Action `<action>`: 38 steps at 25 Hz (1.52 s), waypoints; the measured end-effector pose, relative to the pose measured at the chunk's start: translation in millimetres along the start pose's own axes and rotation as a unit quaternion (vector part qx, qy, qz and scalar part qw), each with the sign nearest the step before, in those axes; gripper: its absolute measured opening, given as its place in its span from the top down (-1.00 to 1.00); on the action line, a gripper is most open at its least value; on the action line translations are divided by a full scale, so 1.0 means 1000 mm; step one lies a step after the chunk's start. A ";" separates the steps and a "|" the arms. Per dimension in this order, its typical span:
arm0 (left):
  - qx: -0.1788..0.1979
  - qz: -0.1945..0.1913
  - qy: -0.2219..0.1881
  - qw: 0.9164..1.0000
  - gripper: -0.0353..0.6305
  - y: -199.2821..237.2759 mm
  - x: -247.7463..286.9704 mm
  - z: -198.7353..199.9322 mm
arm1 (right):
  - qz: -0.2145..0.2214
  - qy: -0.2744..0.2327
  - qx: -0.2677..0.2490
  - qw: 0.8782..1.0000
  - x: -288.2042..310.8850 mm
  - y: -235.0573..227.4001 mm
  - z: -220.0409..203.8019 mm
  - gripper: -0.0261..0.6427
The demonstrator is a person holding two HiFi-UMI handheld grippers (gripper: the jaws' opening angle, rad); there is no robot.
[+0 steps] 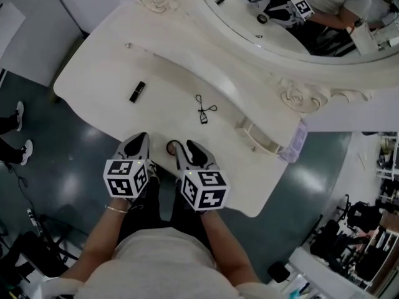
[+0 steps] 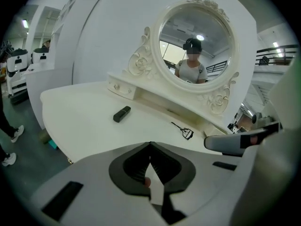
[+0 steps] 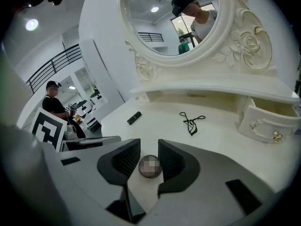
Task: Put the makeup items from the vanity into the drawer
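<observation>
A black lipstick tube point(image 1: 137, 91) point(image 2: 122, 114) point(image 3: 134, 118) lies on the white vanity point(image 1: 93, 73), left of centre. A black eyelash curler point(image 1: 203, 109) point(image 2: 184, 131) point(image 3: 191, 122) lies near the middle. At the right an open drawer point(image 1: 262, 141) point(image 3: 265, 121) juts out. Both grippers hover side by side at the near edge. My right gripper point(image 1: 181, 147) point(image 3: 149, 147) stands partly open around a small round item point(image 1: 171, 147) point(image 3: 149, 166) that rests on the tabletop; a gap shows beside it. My left gripper point(image 1: 142, 137) point(image 2: 150, 147) has its tips together and holds nothing.
An oval mirror point(image 1: 299, 17) in a carved frame backs the vanity, with a small shut drawer point(image 2: 120, 86) below its left side. A bystander's shoes point(image 1: 19, 114) stand on the dark floor at left. Another person point(image 3: 54, 102) sits far off.
</observation>
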State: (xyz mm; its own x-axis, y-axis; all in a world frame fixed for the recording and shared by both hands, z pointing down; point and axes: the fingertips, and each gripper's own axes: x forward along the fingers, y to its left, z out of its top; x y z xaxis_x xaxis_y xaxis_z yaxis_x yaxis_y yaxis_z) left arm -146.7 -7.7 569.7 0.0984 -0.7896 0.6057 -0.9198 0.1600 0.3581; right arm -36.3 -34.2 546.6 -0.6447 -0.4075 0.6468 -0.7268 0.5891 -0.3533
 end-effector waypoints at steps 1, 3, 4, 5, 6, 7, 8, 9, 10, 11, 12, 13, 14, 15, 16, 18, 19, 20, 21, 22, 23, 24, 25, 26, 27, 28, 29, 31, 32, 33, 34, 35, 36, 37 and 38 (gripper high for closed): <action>-0.003 0.001 0.003 1.000 0.89 0.002 0.001 -0.004 | -0.001 0.006 -0.004 1.000 0.000 0.000 -0.005 0.55; -0.008 0.003 0.007 1.000 0.88 0.006 0.002 -0.010 | -0.002 0.017 -0.010 1.000 0.002 0.001 -0.015 0.49; -0.011 0.004 0.008 1.000 0.88 0.008 0.004 -0.012 | -0.001 0.023 -0.013 1.000 0.003 0.001 -0.020 0.46; -0.013 0.005 0.008 1.000 0.89 0.009 0.005 -0.013 | -0.001 0.029 -0.015 0.999 0.005 0.002 -0.025 0.44; -0.014 0.005 0.009 1.000 0.89 0.011 0.005 -0.014 | 0.000 0.034 -0.017 0.999 0.006 0.002 -0.029 0.43; -0.015 0.006 0.009 1.000 0.89 0.012 0.006 -0.015 | 0.000 0.040 -0.019 0.999 0.008 0.003 -0.033 0.41; -0.016 0.006 0.009 1.000 0.88 0.013 0.007 -0.016 | -0.001 0.045 -0.021 0.999 0.009 0.003 -0.037 0.39; -0.016 0.007 0.009 1.000 0.88 0.014 0.007 -0.016 | -0.003 0.049 -0.024 0.999 0.011 0.004 -0.040 0.37; -0.016 0.007 0.009 1.000 0.89 0.015 0.008 -0.016 | -0.005 0.052 -0.027 0.998 0.013 0.004 -0.042 0.34; -0.017 0.007 0.009 1.000 0.88 0.016 0.008 -0.017 | -0.007 0.056 -0.030 0.998 0.015 0.003 -0.045 0.32; -0.017 0.007 0.009 1.000 0.88 0.017 0.008 -0.018 | -0.010 0.060 -0.033 0.998 0.017 0.003 -0.047 0.30; -0.019 0.007 0.010 1.000 0.88 0.017 0.008 -0.020 | -0.013 0.065 -0.036 0.997 0.019 0.003 -0.050 0.28; -0.020 0.008 0.012 1.000 0.88 0.018 0.008 -0.022 | -0.015 0.069 -0.039 0.997 0.020 0.002 -0.053 0.27; -0.022 0.008 0.014 1.000 0.88 0.019 0.008 -0.024 | -0.019 0.074 -0.043 0.996 0.022 0.002 -0.055 0.26; -0.023 0.007 0.015 1.000 0.88 0.020 0.009 -0.026 | -0.022 0.077 -0.046 0.996 0.023 0.001 -0.057 0.25; -0.025 0.006 0.017 1.000 0.88 0.022 0.011 -0.029 | -0.028 0.079 -0.050 0.995 0.028 0.001 -0.059 0.24; -0.026 0.006 0.017 1.000 0.88 0.024 0.012 -0.029 | -0.032 0.078 -0.051 0.995 0.030 0.000 -0.059 0.24; -0.026 0.005 0.018 0.999 0.88 0.025 0.013 -0.030 | -0.036 0.078 -0.051 0.995 0.032 0.000 -0.059 0.24; -0.027 0.005 0.018 0.999 0.88 0.026 0.013 -0.031 | -0.040 0.079 -0.051 0.995 0.033 -0.001 -0.060 0.23; -0.027 0.004 0.019 0.999 0.89 0.026 0.014 -0.032 | -0.044 0.081 -0.052 0.994 0.034 -0.001 -0.062 0.23; -0.027 0.003 0.020 0.999 0.88 0.027 0.014 -0.033 | -0.047 0.084 -0.053 0.994 0.035 -0.001 -0.063 0.23; -0.027 0.002 0.020 0.999 0.88 0.028 0.015 -0.033 | -0.049 0.088 -0.054 0.993 0.036 -0.001 -0.065 0.23; -0.027 0.001 0.021 0.999 0.88 0.028 0.016 -0.034 | -0.052 0.091 -0.054 0.993 0.038 -0.001 -0.067 0.23; -0.026 -0.001 0.021 0.999 0.89 0.028 0.016 -0.034 | -0.054 0.093 -0.054 0.993 0.039 -0.001 -0.068 0.23; -0.025 -0.002 0.022 0.999 0.88 0.028 0.017 -0.034 | -0.057 0.094 -0.054 0.992 0.039 -0.001 -0.068 0.23; -0.023 -0.004 0.022 0.999 0.88 0.028 0.018 -0.033 | -0.061 0.095 -0.054 0.992 0.040 -0.002 -0.069 0.23; -0.021 -0.006 0.022 1.000 0.88 0.027 0.018 -0.033 | -0.066 0.096 -0.054 0.992 0.040 -0.003 -0.069 0.23; -0.018 -0.008 0.024 1.000 0.89 0.027 0.019 -0.032 | -0.078 0.098 -0.058 0.990 0.040 -0.005 -0.069 0.23; -0.016 -0.010 0.025 1.000 0.88 0.027 0.019 -0.032 | -0.083 0.099 -0.061 0.990 0.040 -0.005 -0.069 0.23; -0.015 -0.011 0.026 0.999 0.88 0.027 0.019 -0.032 | -0.086 0.100 -0.062 0.989 0.040 -0.006 -0.069 0.23; -0.013 -0.012 0.027 0.999 0.88 0.026 0.020 -0.032 | -0.088 0.101 -0.063 0.989 0.040 -0.006 -0.069 0.23; -0.011 -0.013 0.028 0.999 0.88 0.026 0.019 -0.032 | -0.090 0.101 -0.063 0.989 0.040 -0.006 -0.069 0.23; -0.009 -0.014 0.028 0.999 0.88 0.026 0.019 -0.032 | -0.093 0.100 -0.062 0.989 0.040 -0.006 -0.069 0.23; -0.007 -0.014 0.028 0.999 0.88 0.026 0.019 -0.032 | -0.095 0.098 -0.062 0.989 0.040 -0.006 -0.068 0.23; -0.005 -0.014 0.029 0.999 0.88 0.026 0.019 -0.032 | -0.098 0.095 -0.061 0.989 0.040 -0.006 -0.067 0.24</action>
State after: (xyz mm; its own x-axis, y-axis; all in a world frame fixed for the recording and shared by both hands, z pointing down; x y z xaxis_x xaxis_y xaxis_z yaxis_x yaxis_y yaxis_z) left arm -156.9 -0.1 613.4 0.1465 -0.7587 0.6347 -0.9127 0.1438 0.3825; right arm -41.4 -7.3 620.1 -0.4303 -0.3901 0.8140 -0.7912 0.5971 -0.1320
